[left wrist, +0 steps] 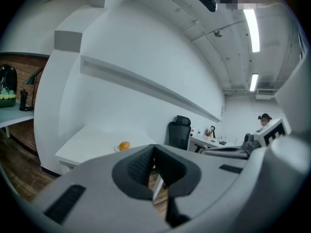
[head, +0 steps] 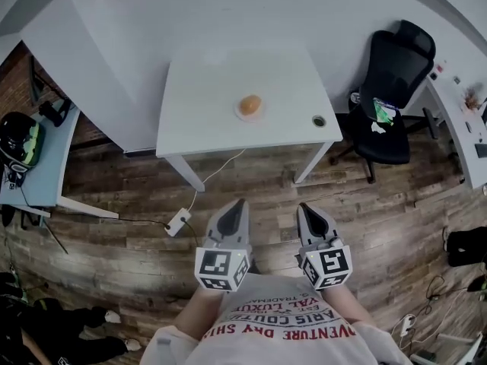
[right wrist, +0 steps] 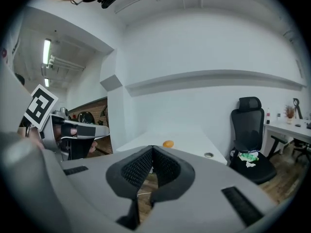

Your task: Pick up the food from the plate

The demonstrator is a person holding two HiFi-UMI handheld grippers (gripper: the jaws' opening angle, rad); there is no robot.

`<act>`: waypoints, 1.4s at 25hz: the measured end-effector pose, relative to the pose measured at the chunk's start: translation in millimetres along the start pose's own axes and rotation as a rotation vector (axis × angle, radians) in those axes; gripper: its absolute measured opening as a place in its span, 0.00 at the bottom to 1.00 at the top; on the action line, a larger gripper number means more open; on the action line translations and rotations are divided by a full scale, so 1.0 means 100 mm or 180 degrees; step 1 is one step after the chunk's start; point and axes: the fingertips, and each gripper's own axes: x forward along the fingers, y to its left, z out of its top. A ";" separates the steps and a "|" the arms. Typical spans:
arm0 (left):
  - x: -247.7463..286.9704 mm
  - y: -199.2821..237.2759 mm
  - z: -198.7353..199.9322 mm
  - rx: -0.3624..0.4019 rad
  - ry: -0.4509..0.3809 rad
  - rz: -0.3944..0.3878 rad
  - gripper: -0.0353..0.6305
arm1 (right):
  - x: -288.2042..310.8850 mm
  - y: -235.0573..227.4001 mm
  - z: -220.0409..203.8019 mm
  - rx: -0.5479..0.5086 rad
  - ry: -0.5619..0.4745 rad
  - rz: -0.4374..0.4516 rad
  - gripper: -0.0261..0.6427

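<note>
An orange round piece of food (head: pixel 249 106) lies on a small white plate (head: pixel 241 115) near the middle of a white table (head: pixel 198 112). The food (left wrist: pixel 124 145) also shows small and far in the left gripper view, and the food (right wrist: pixel 168 143) shows in the right gripper view too. My left gripper (head: pixel 238 205) and right gripper (head: pixel 306 208) are held side by side close to my body, well short of the table, above the wooden floor. Both are shut, jaws meeting at the tips, with nothing between them.
A black office chair (head: pixel 392 90) with green and white items on its seat stands right of the table. A cable and power adapter (head: pixel 179 220) lie on the floor in front of the table. A light desk (head: pixel 38 169) stands at left, another (head: pixel 460 120) at right.
</note>
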 end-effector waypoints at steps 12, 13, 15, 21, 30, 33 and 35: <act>1.09 1.18 0.53 0.0167 0.0099 -0.0272 0.06 | 1.59 0.03 0.45 0.0032 -0.0005 -0.0143 0.06; 1.16 1.24 0.52 0.0167 0.0120 -0.0286 0.06 | 1.67 0.02 0.45 0.0036 0.0005 -0.0149 0.06; 1.29 1.32 0.48 0.0133 0.0173 -0.0306 0.06 | 1.81 -0.01 0.44 0.0053 0.0038 -0.0164 0.06; 1.71 1.46 0.45 0.0113 0.0257 -0.0296 0.06 | 2.16 -0.29 0.39 0.0092 0.0129 -0.0184 0.06; 2.51 1.59 0.65 0.0144 0.0243 -0.0066 0.06 | 2.89 -0.86 0.64 -0.0026 0.0064 0.0061 0.06; 2.83 1.57 0.72 0.0214 0.0244 0.0049 0.06 | 3.15 -1.14 0.72 -0.0007 0.0061 0.0179 0.06; 3.05 1.58 0.76 0.0257 0.0265 0.0144 0.06 | 3.34 -1.31 0.77 -0.0013 0.0075 0.0274 0.06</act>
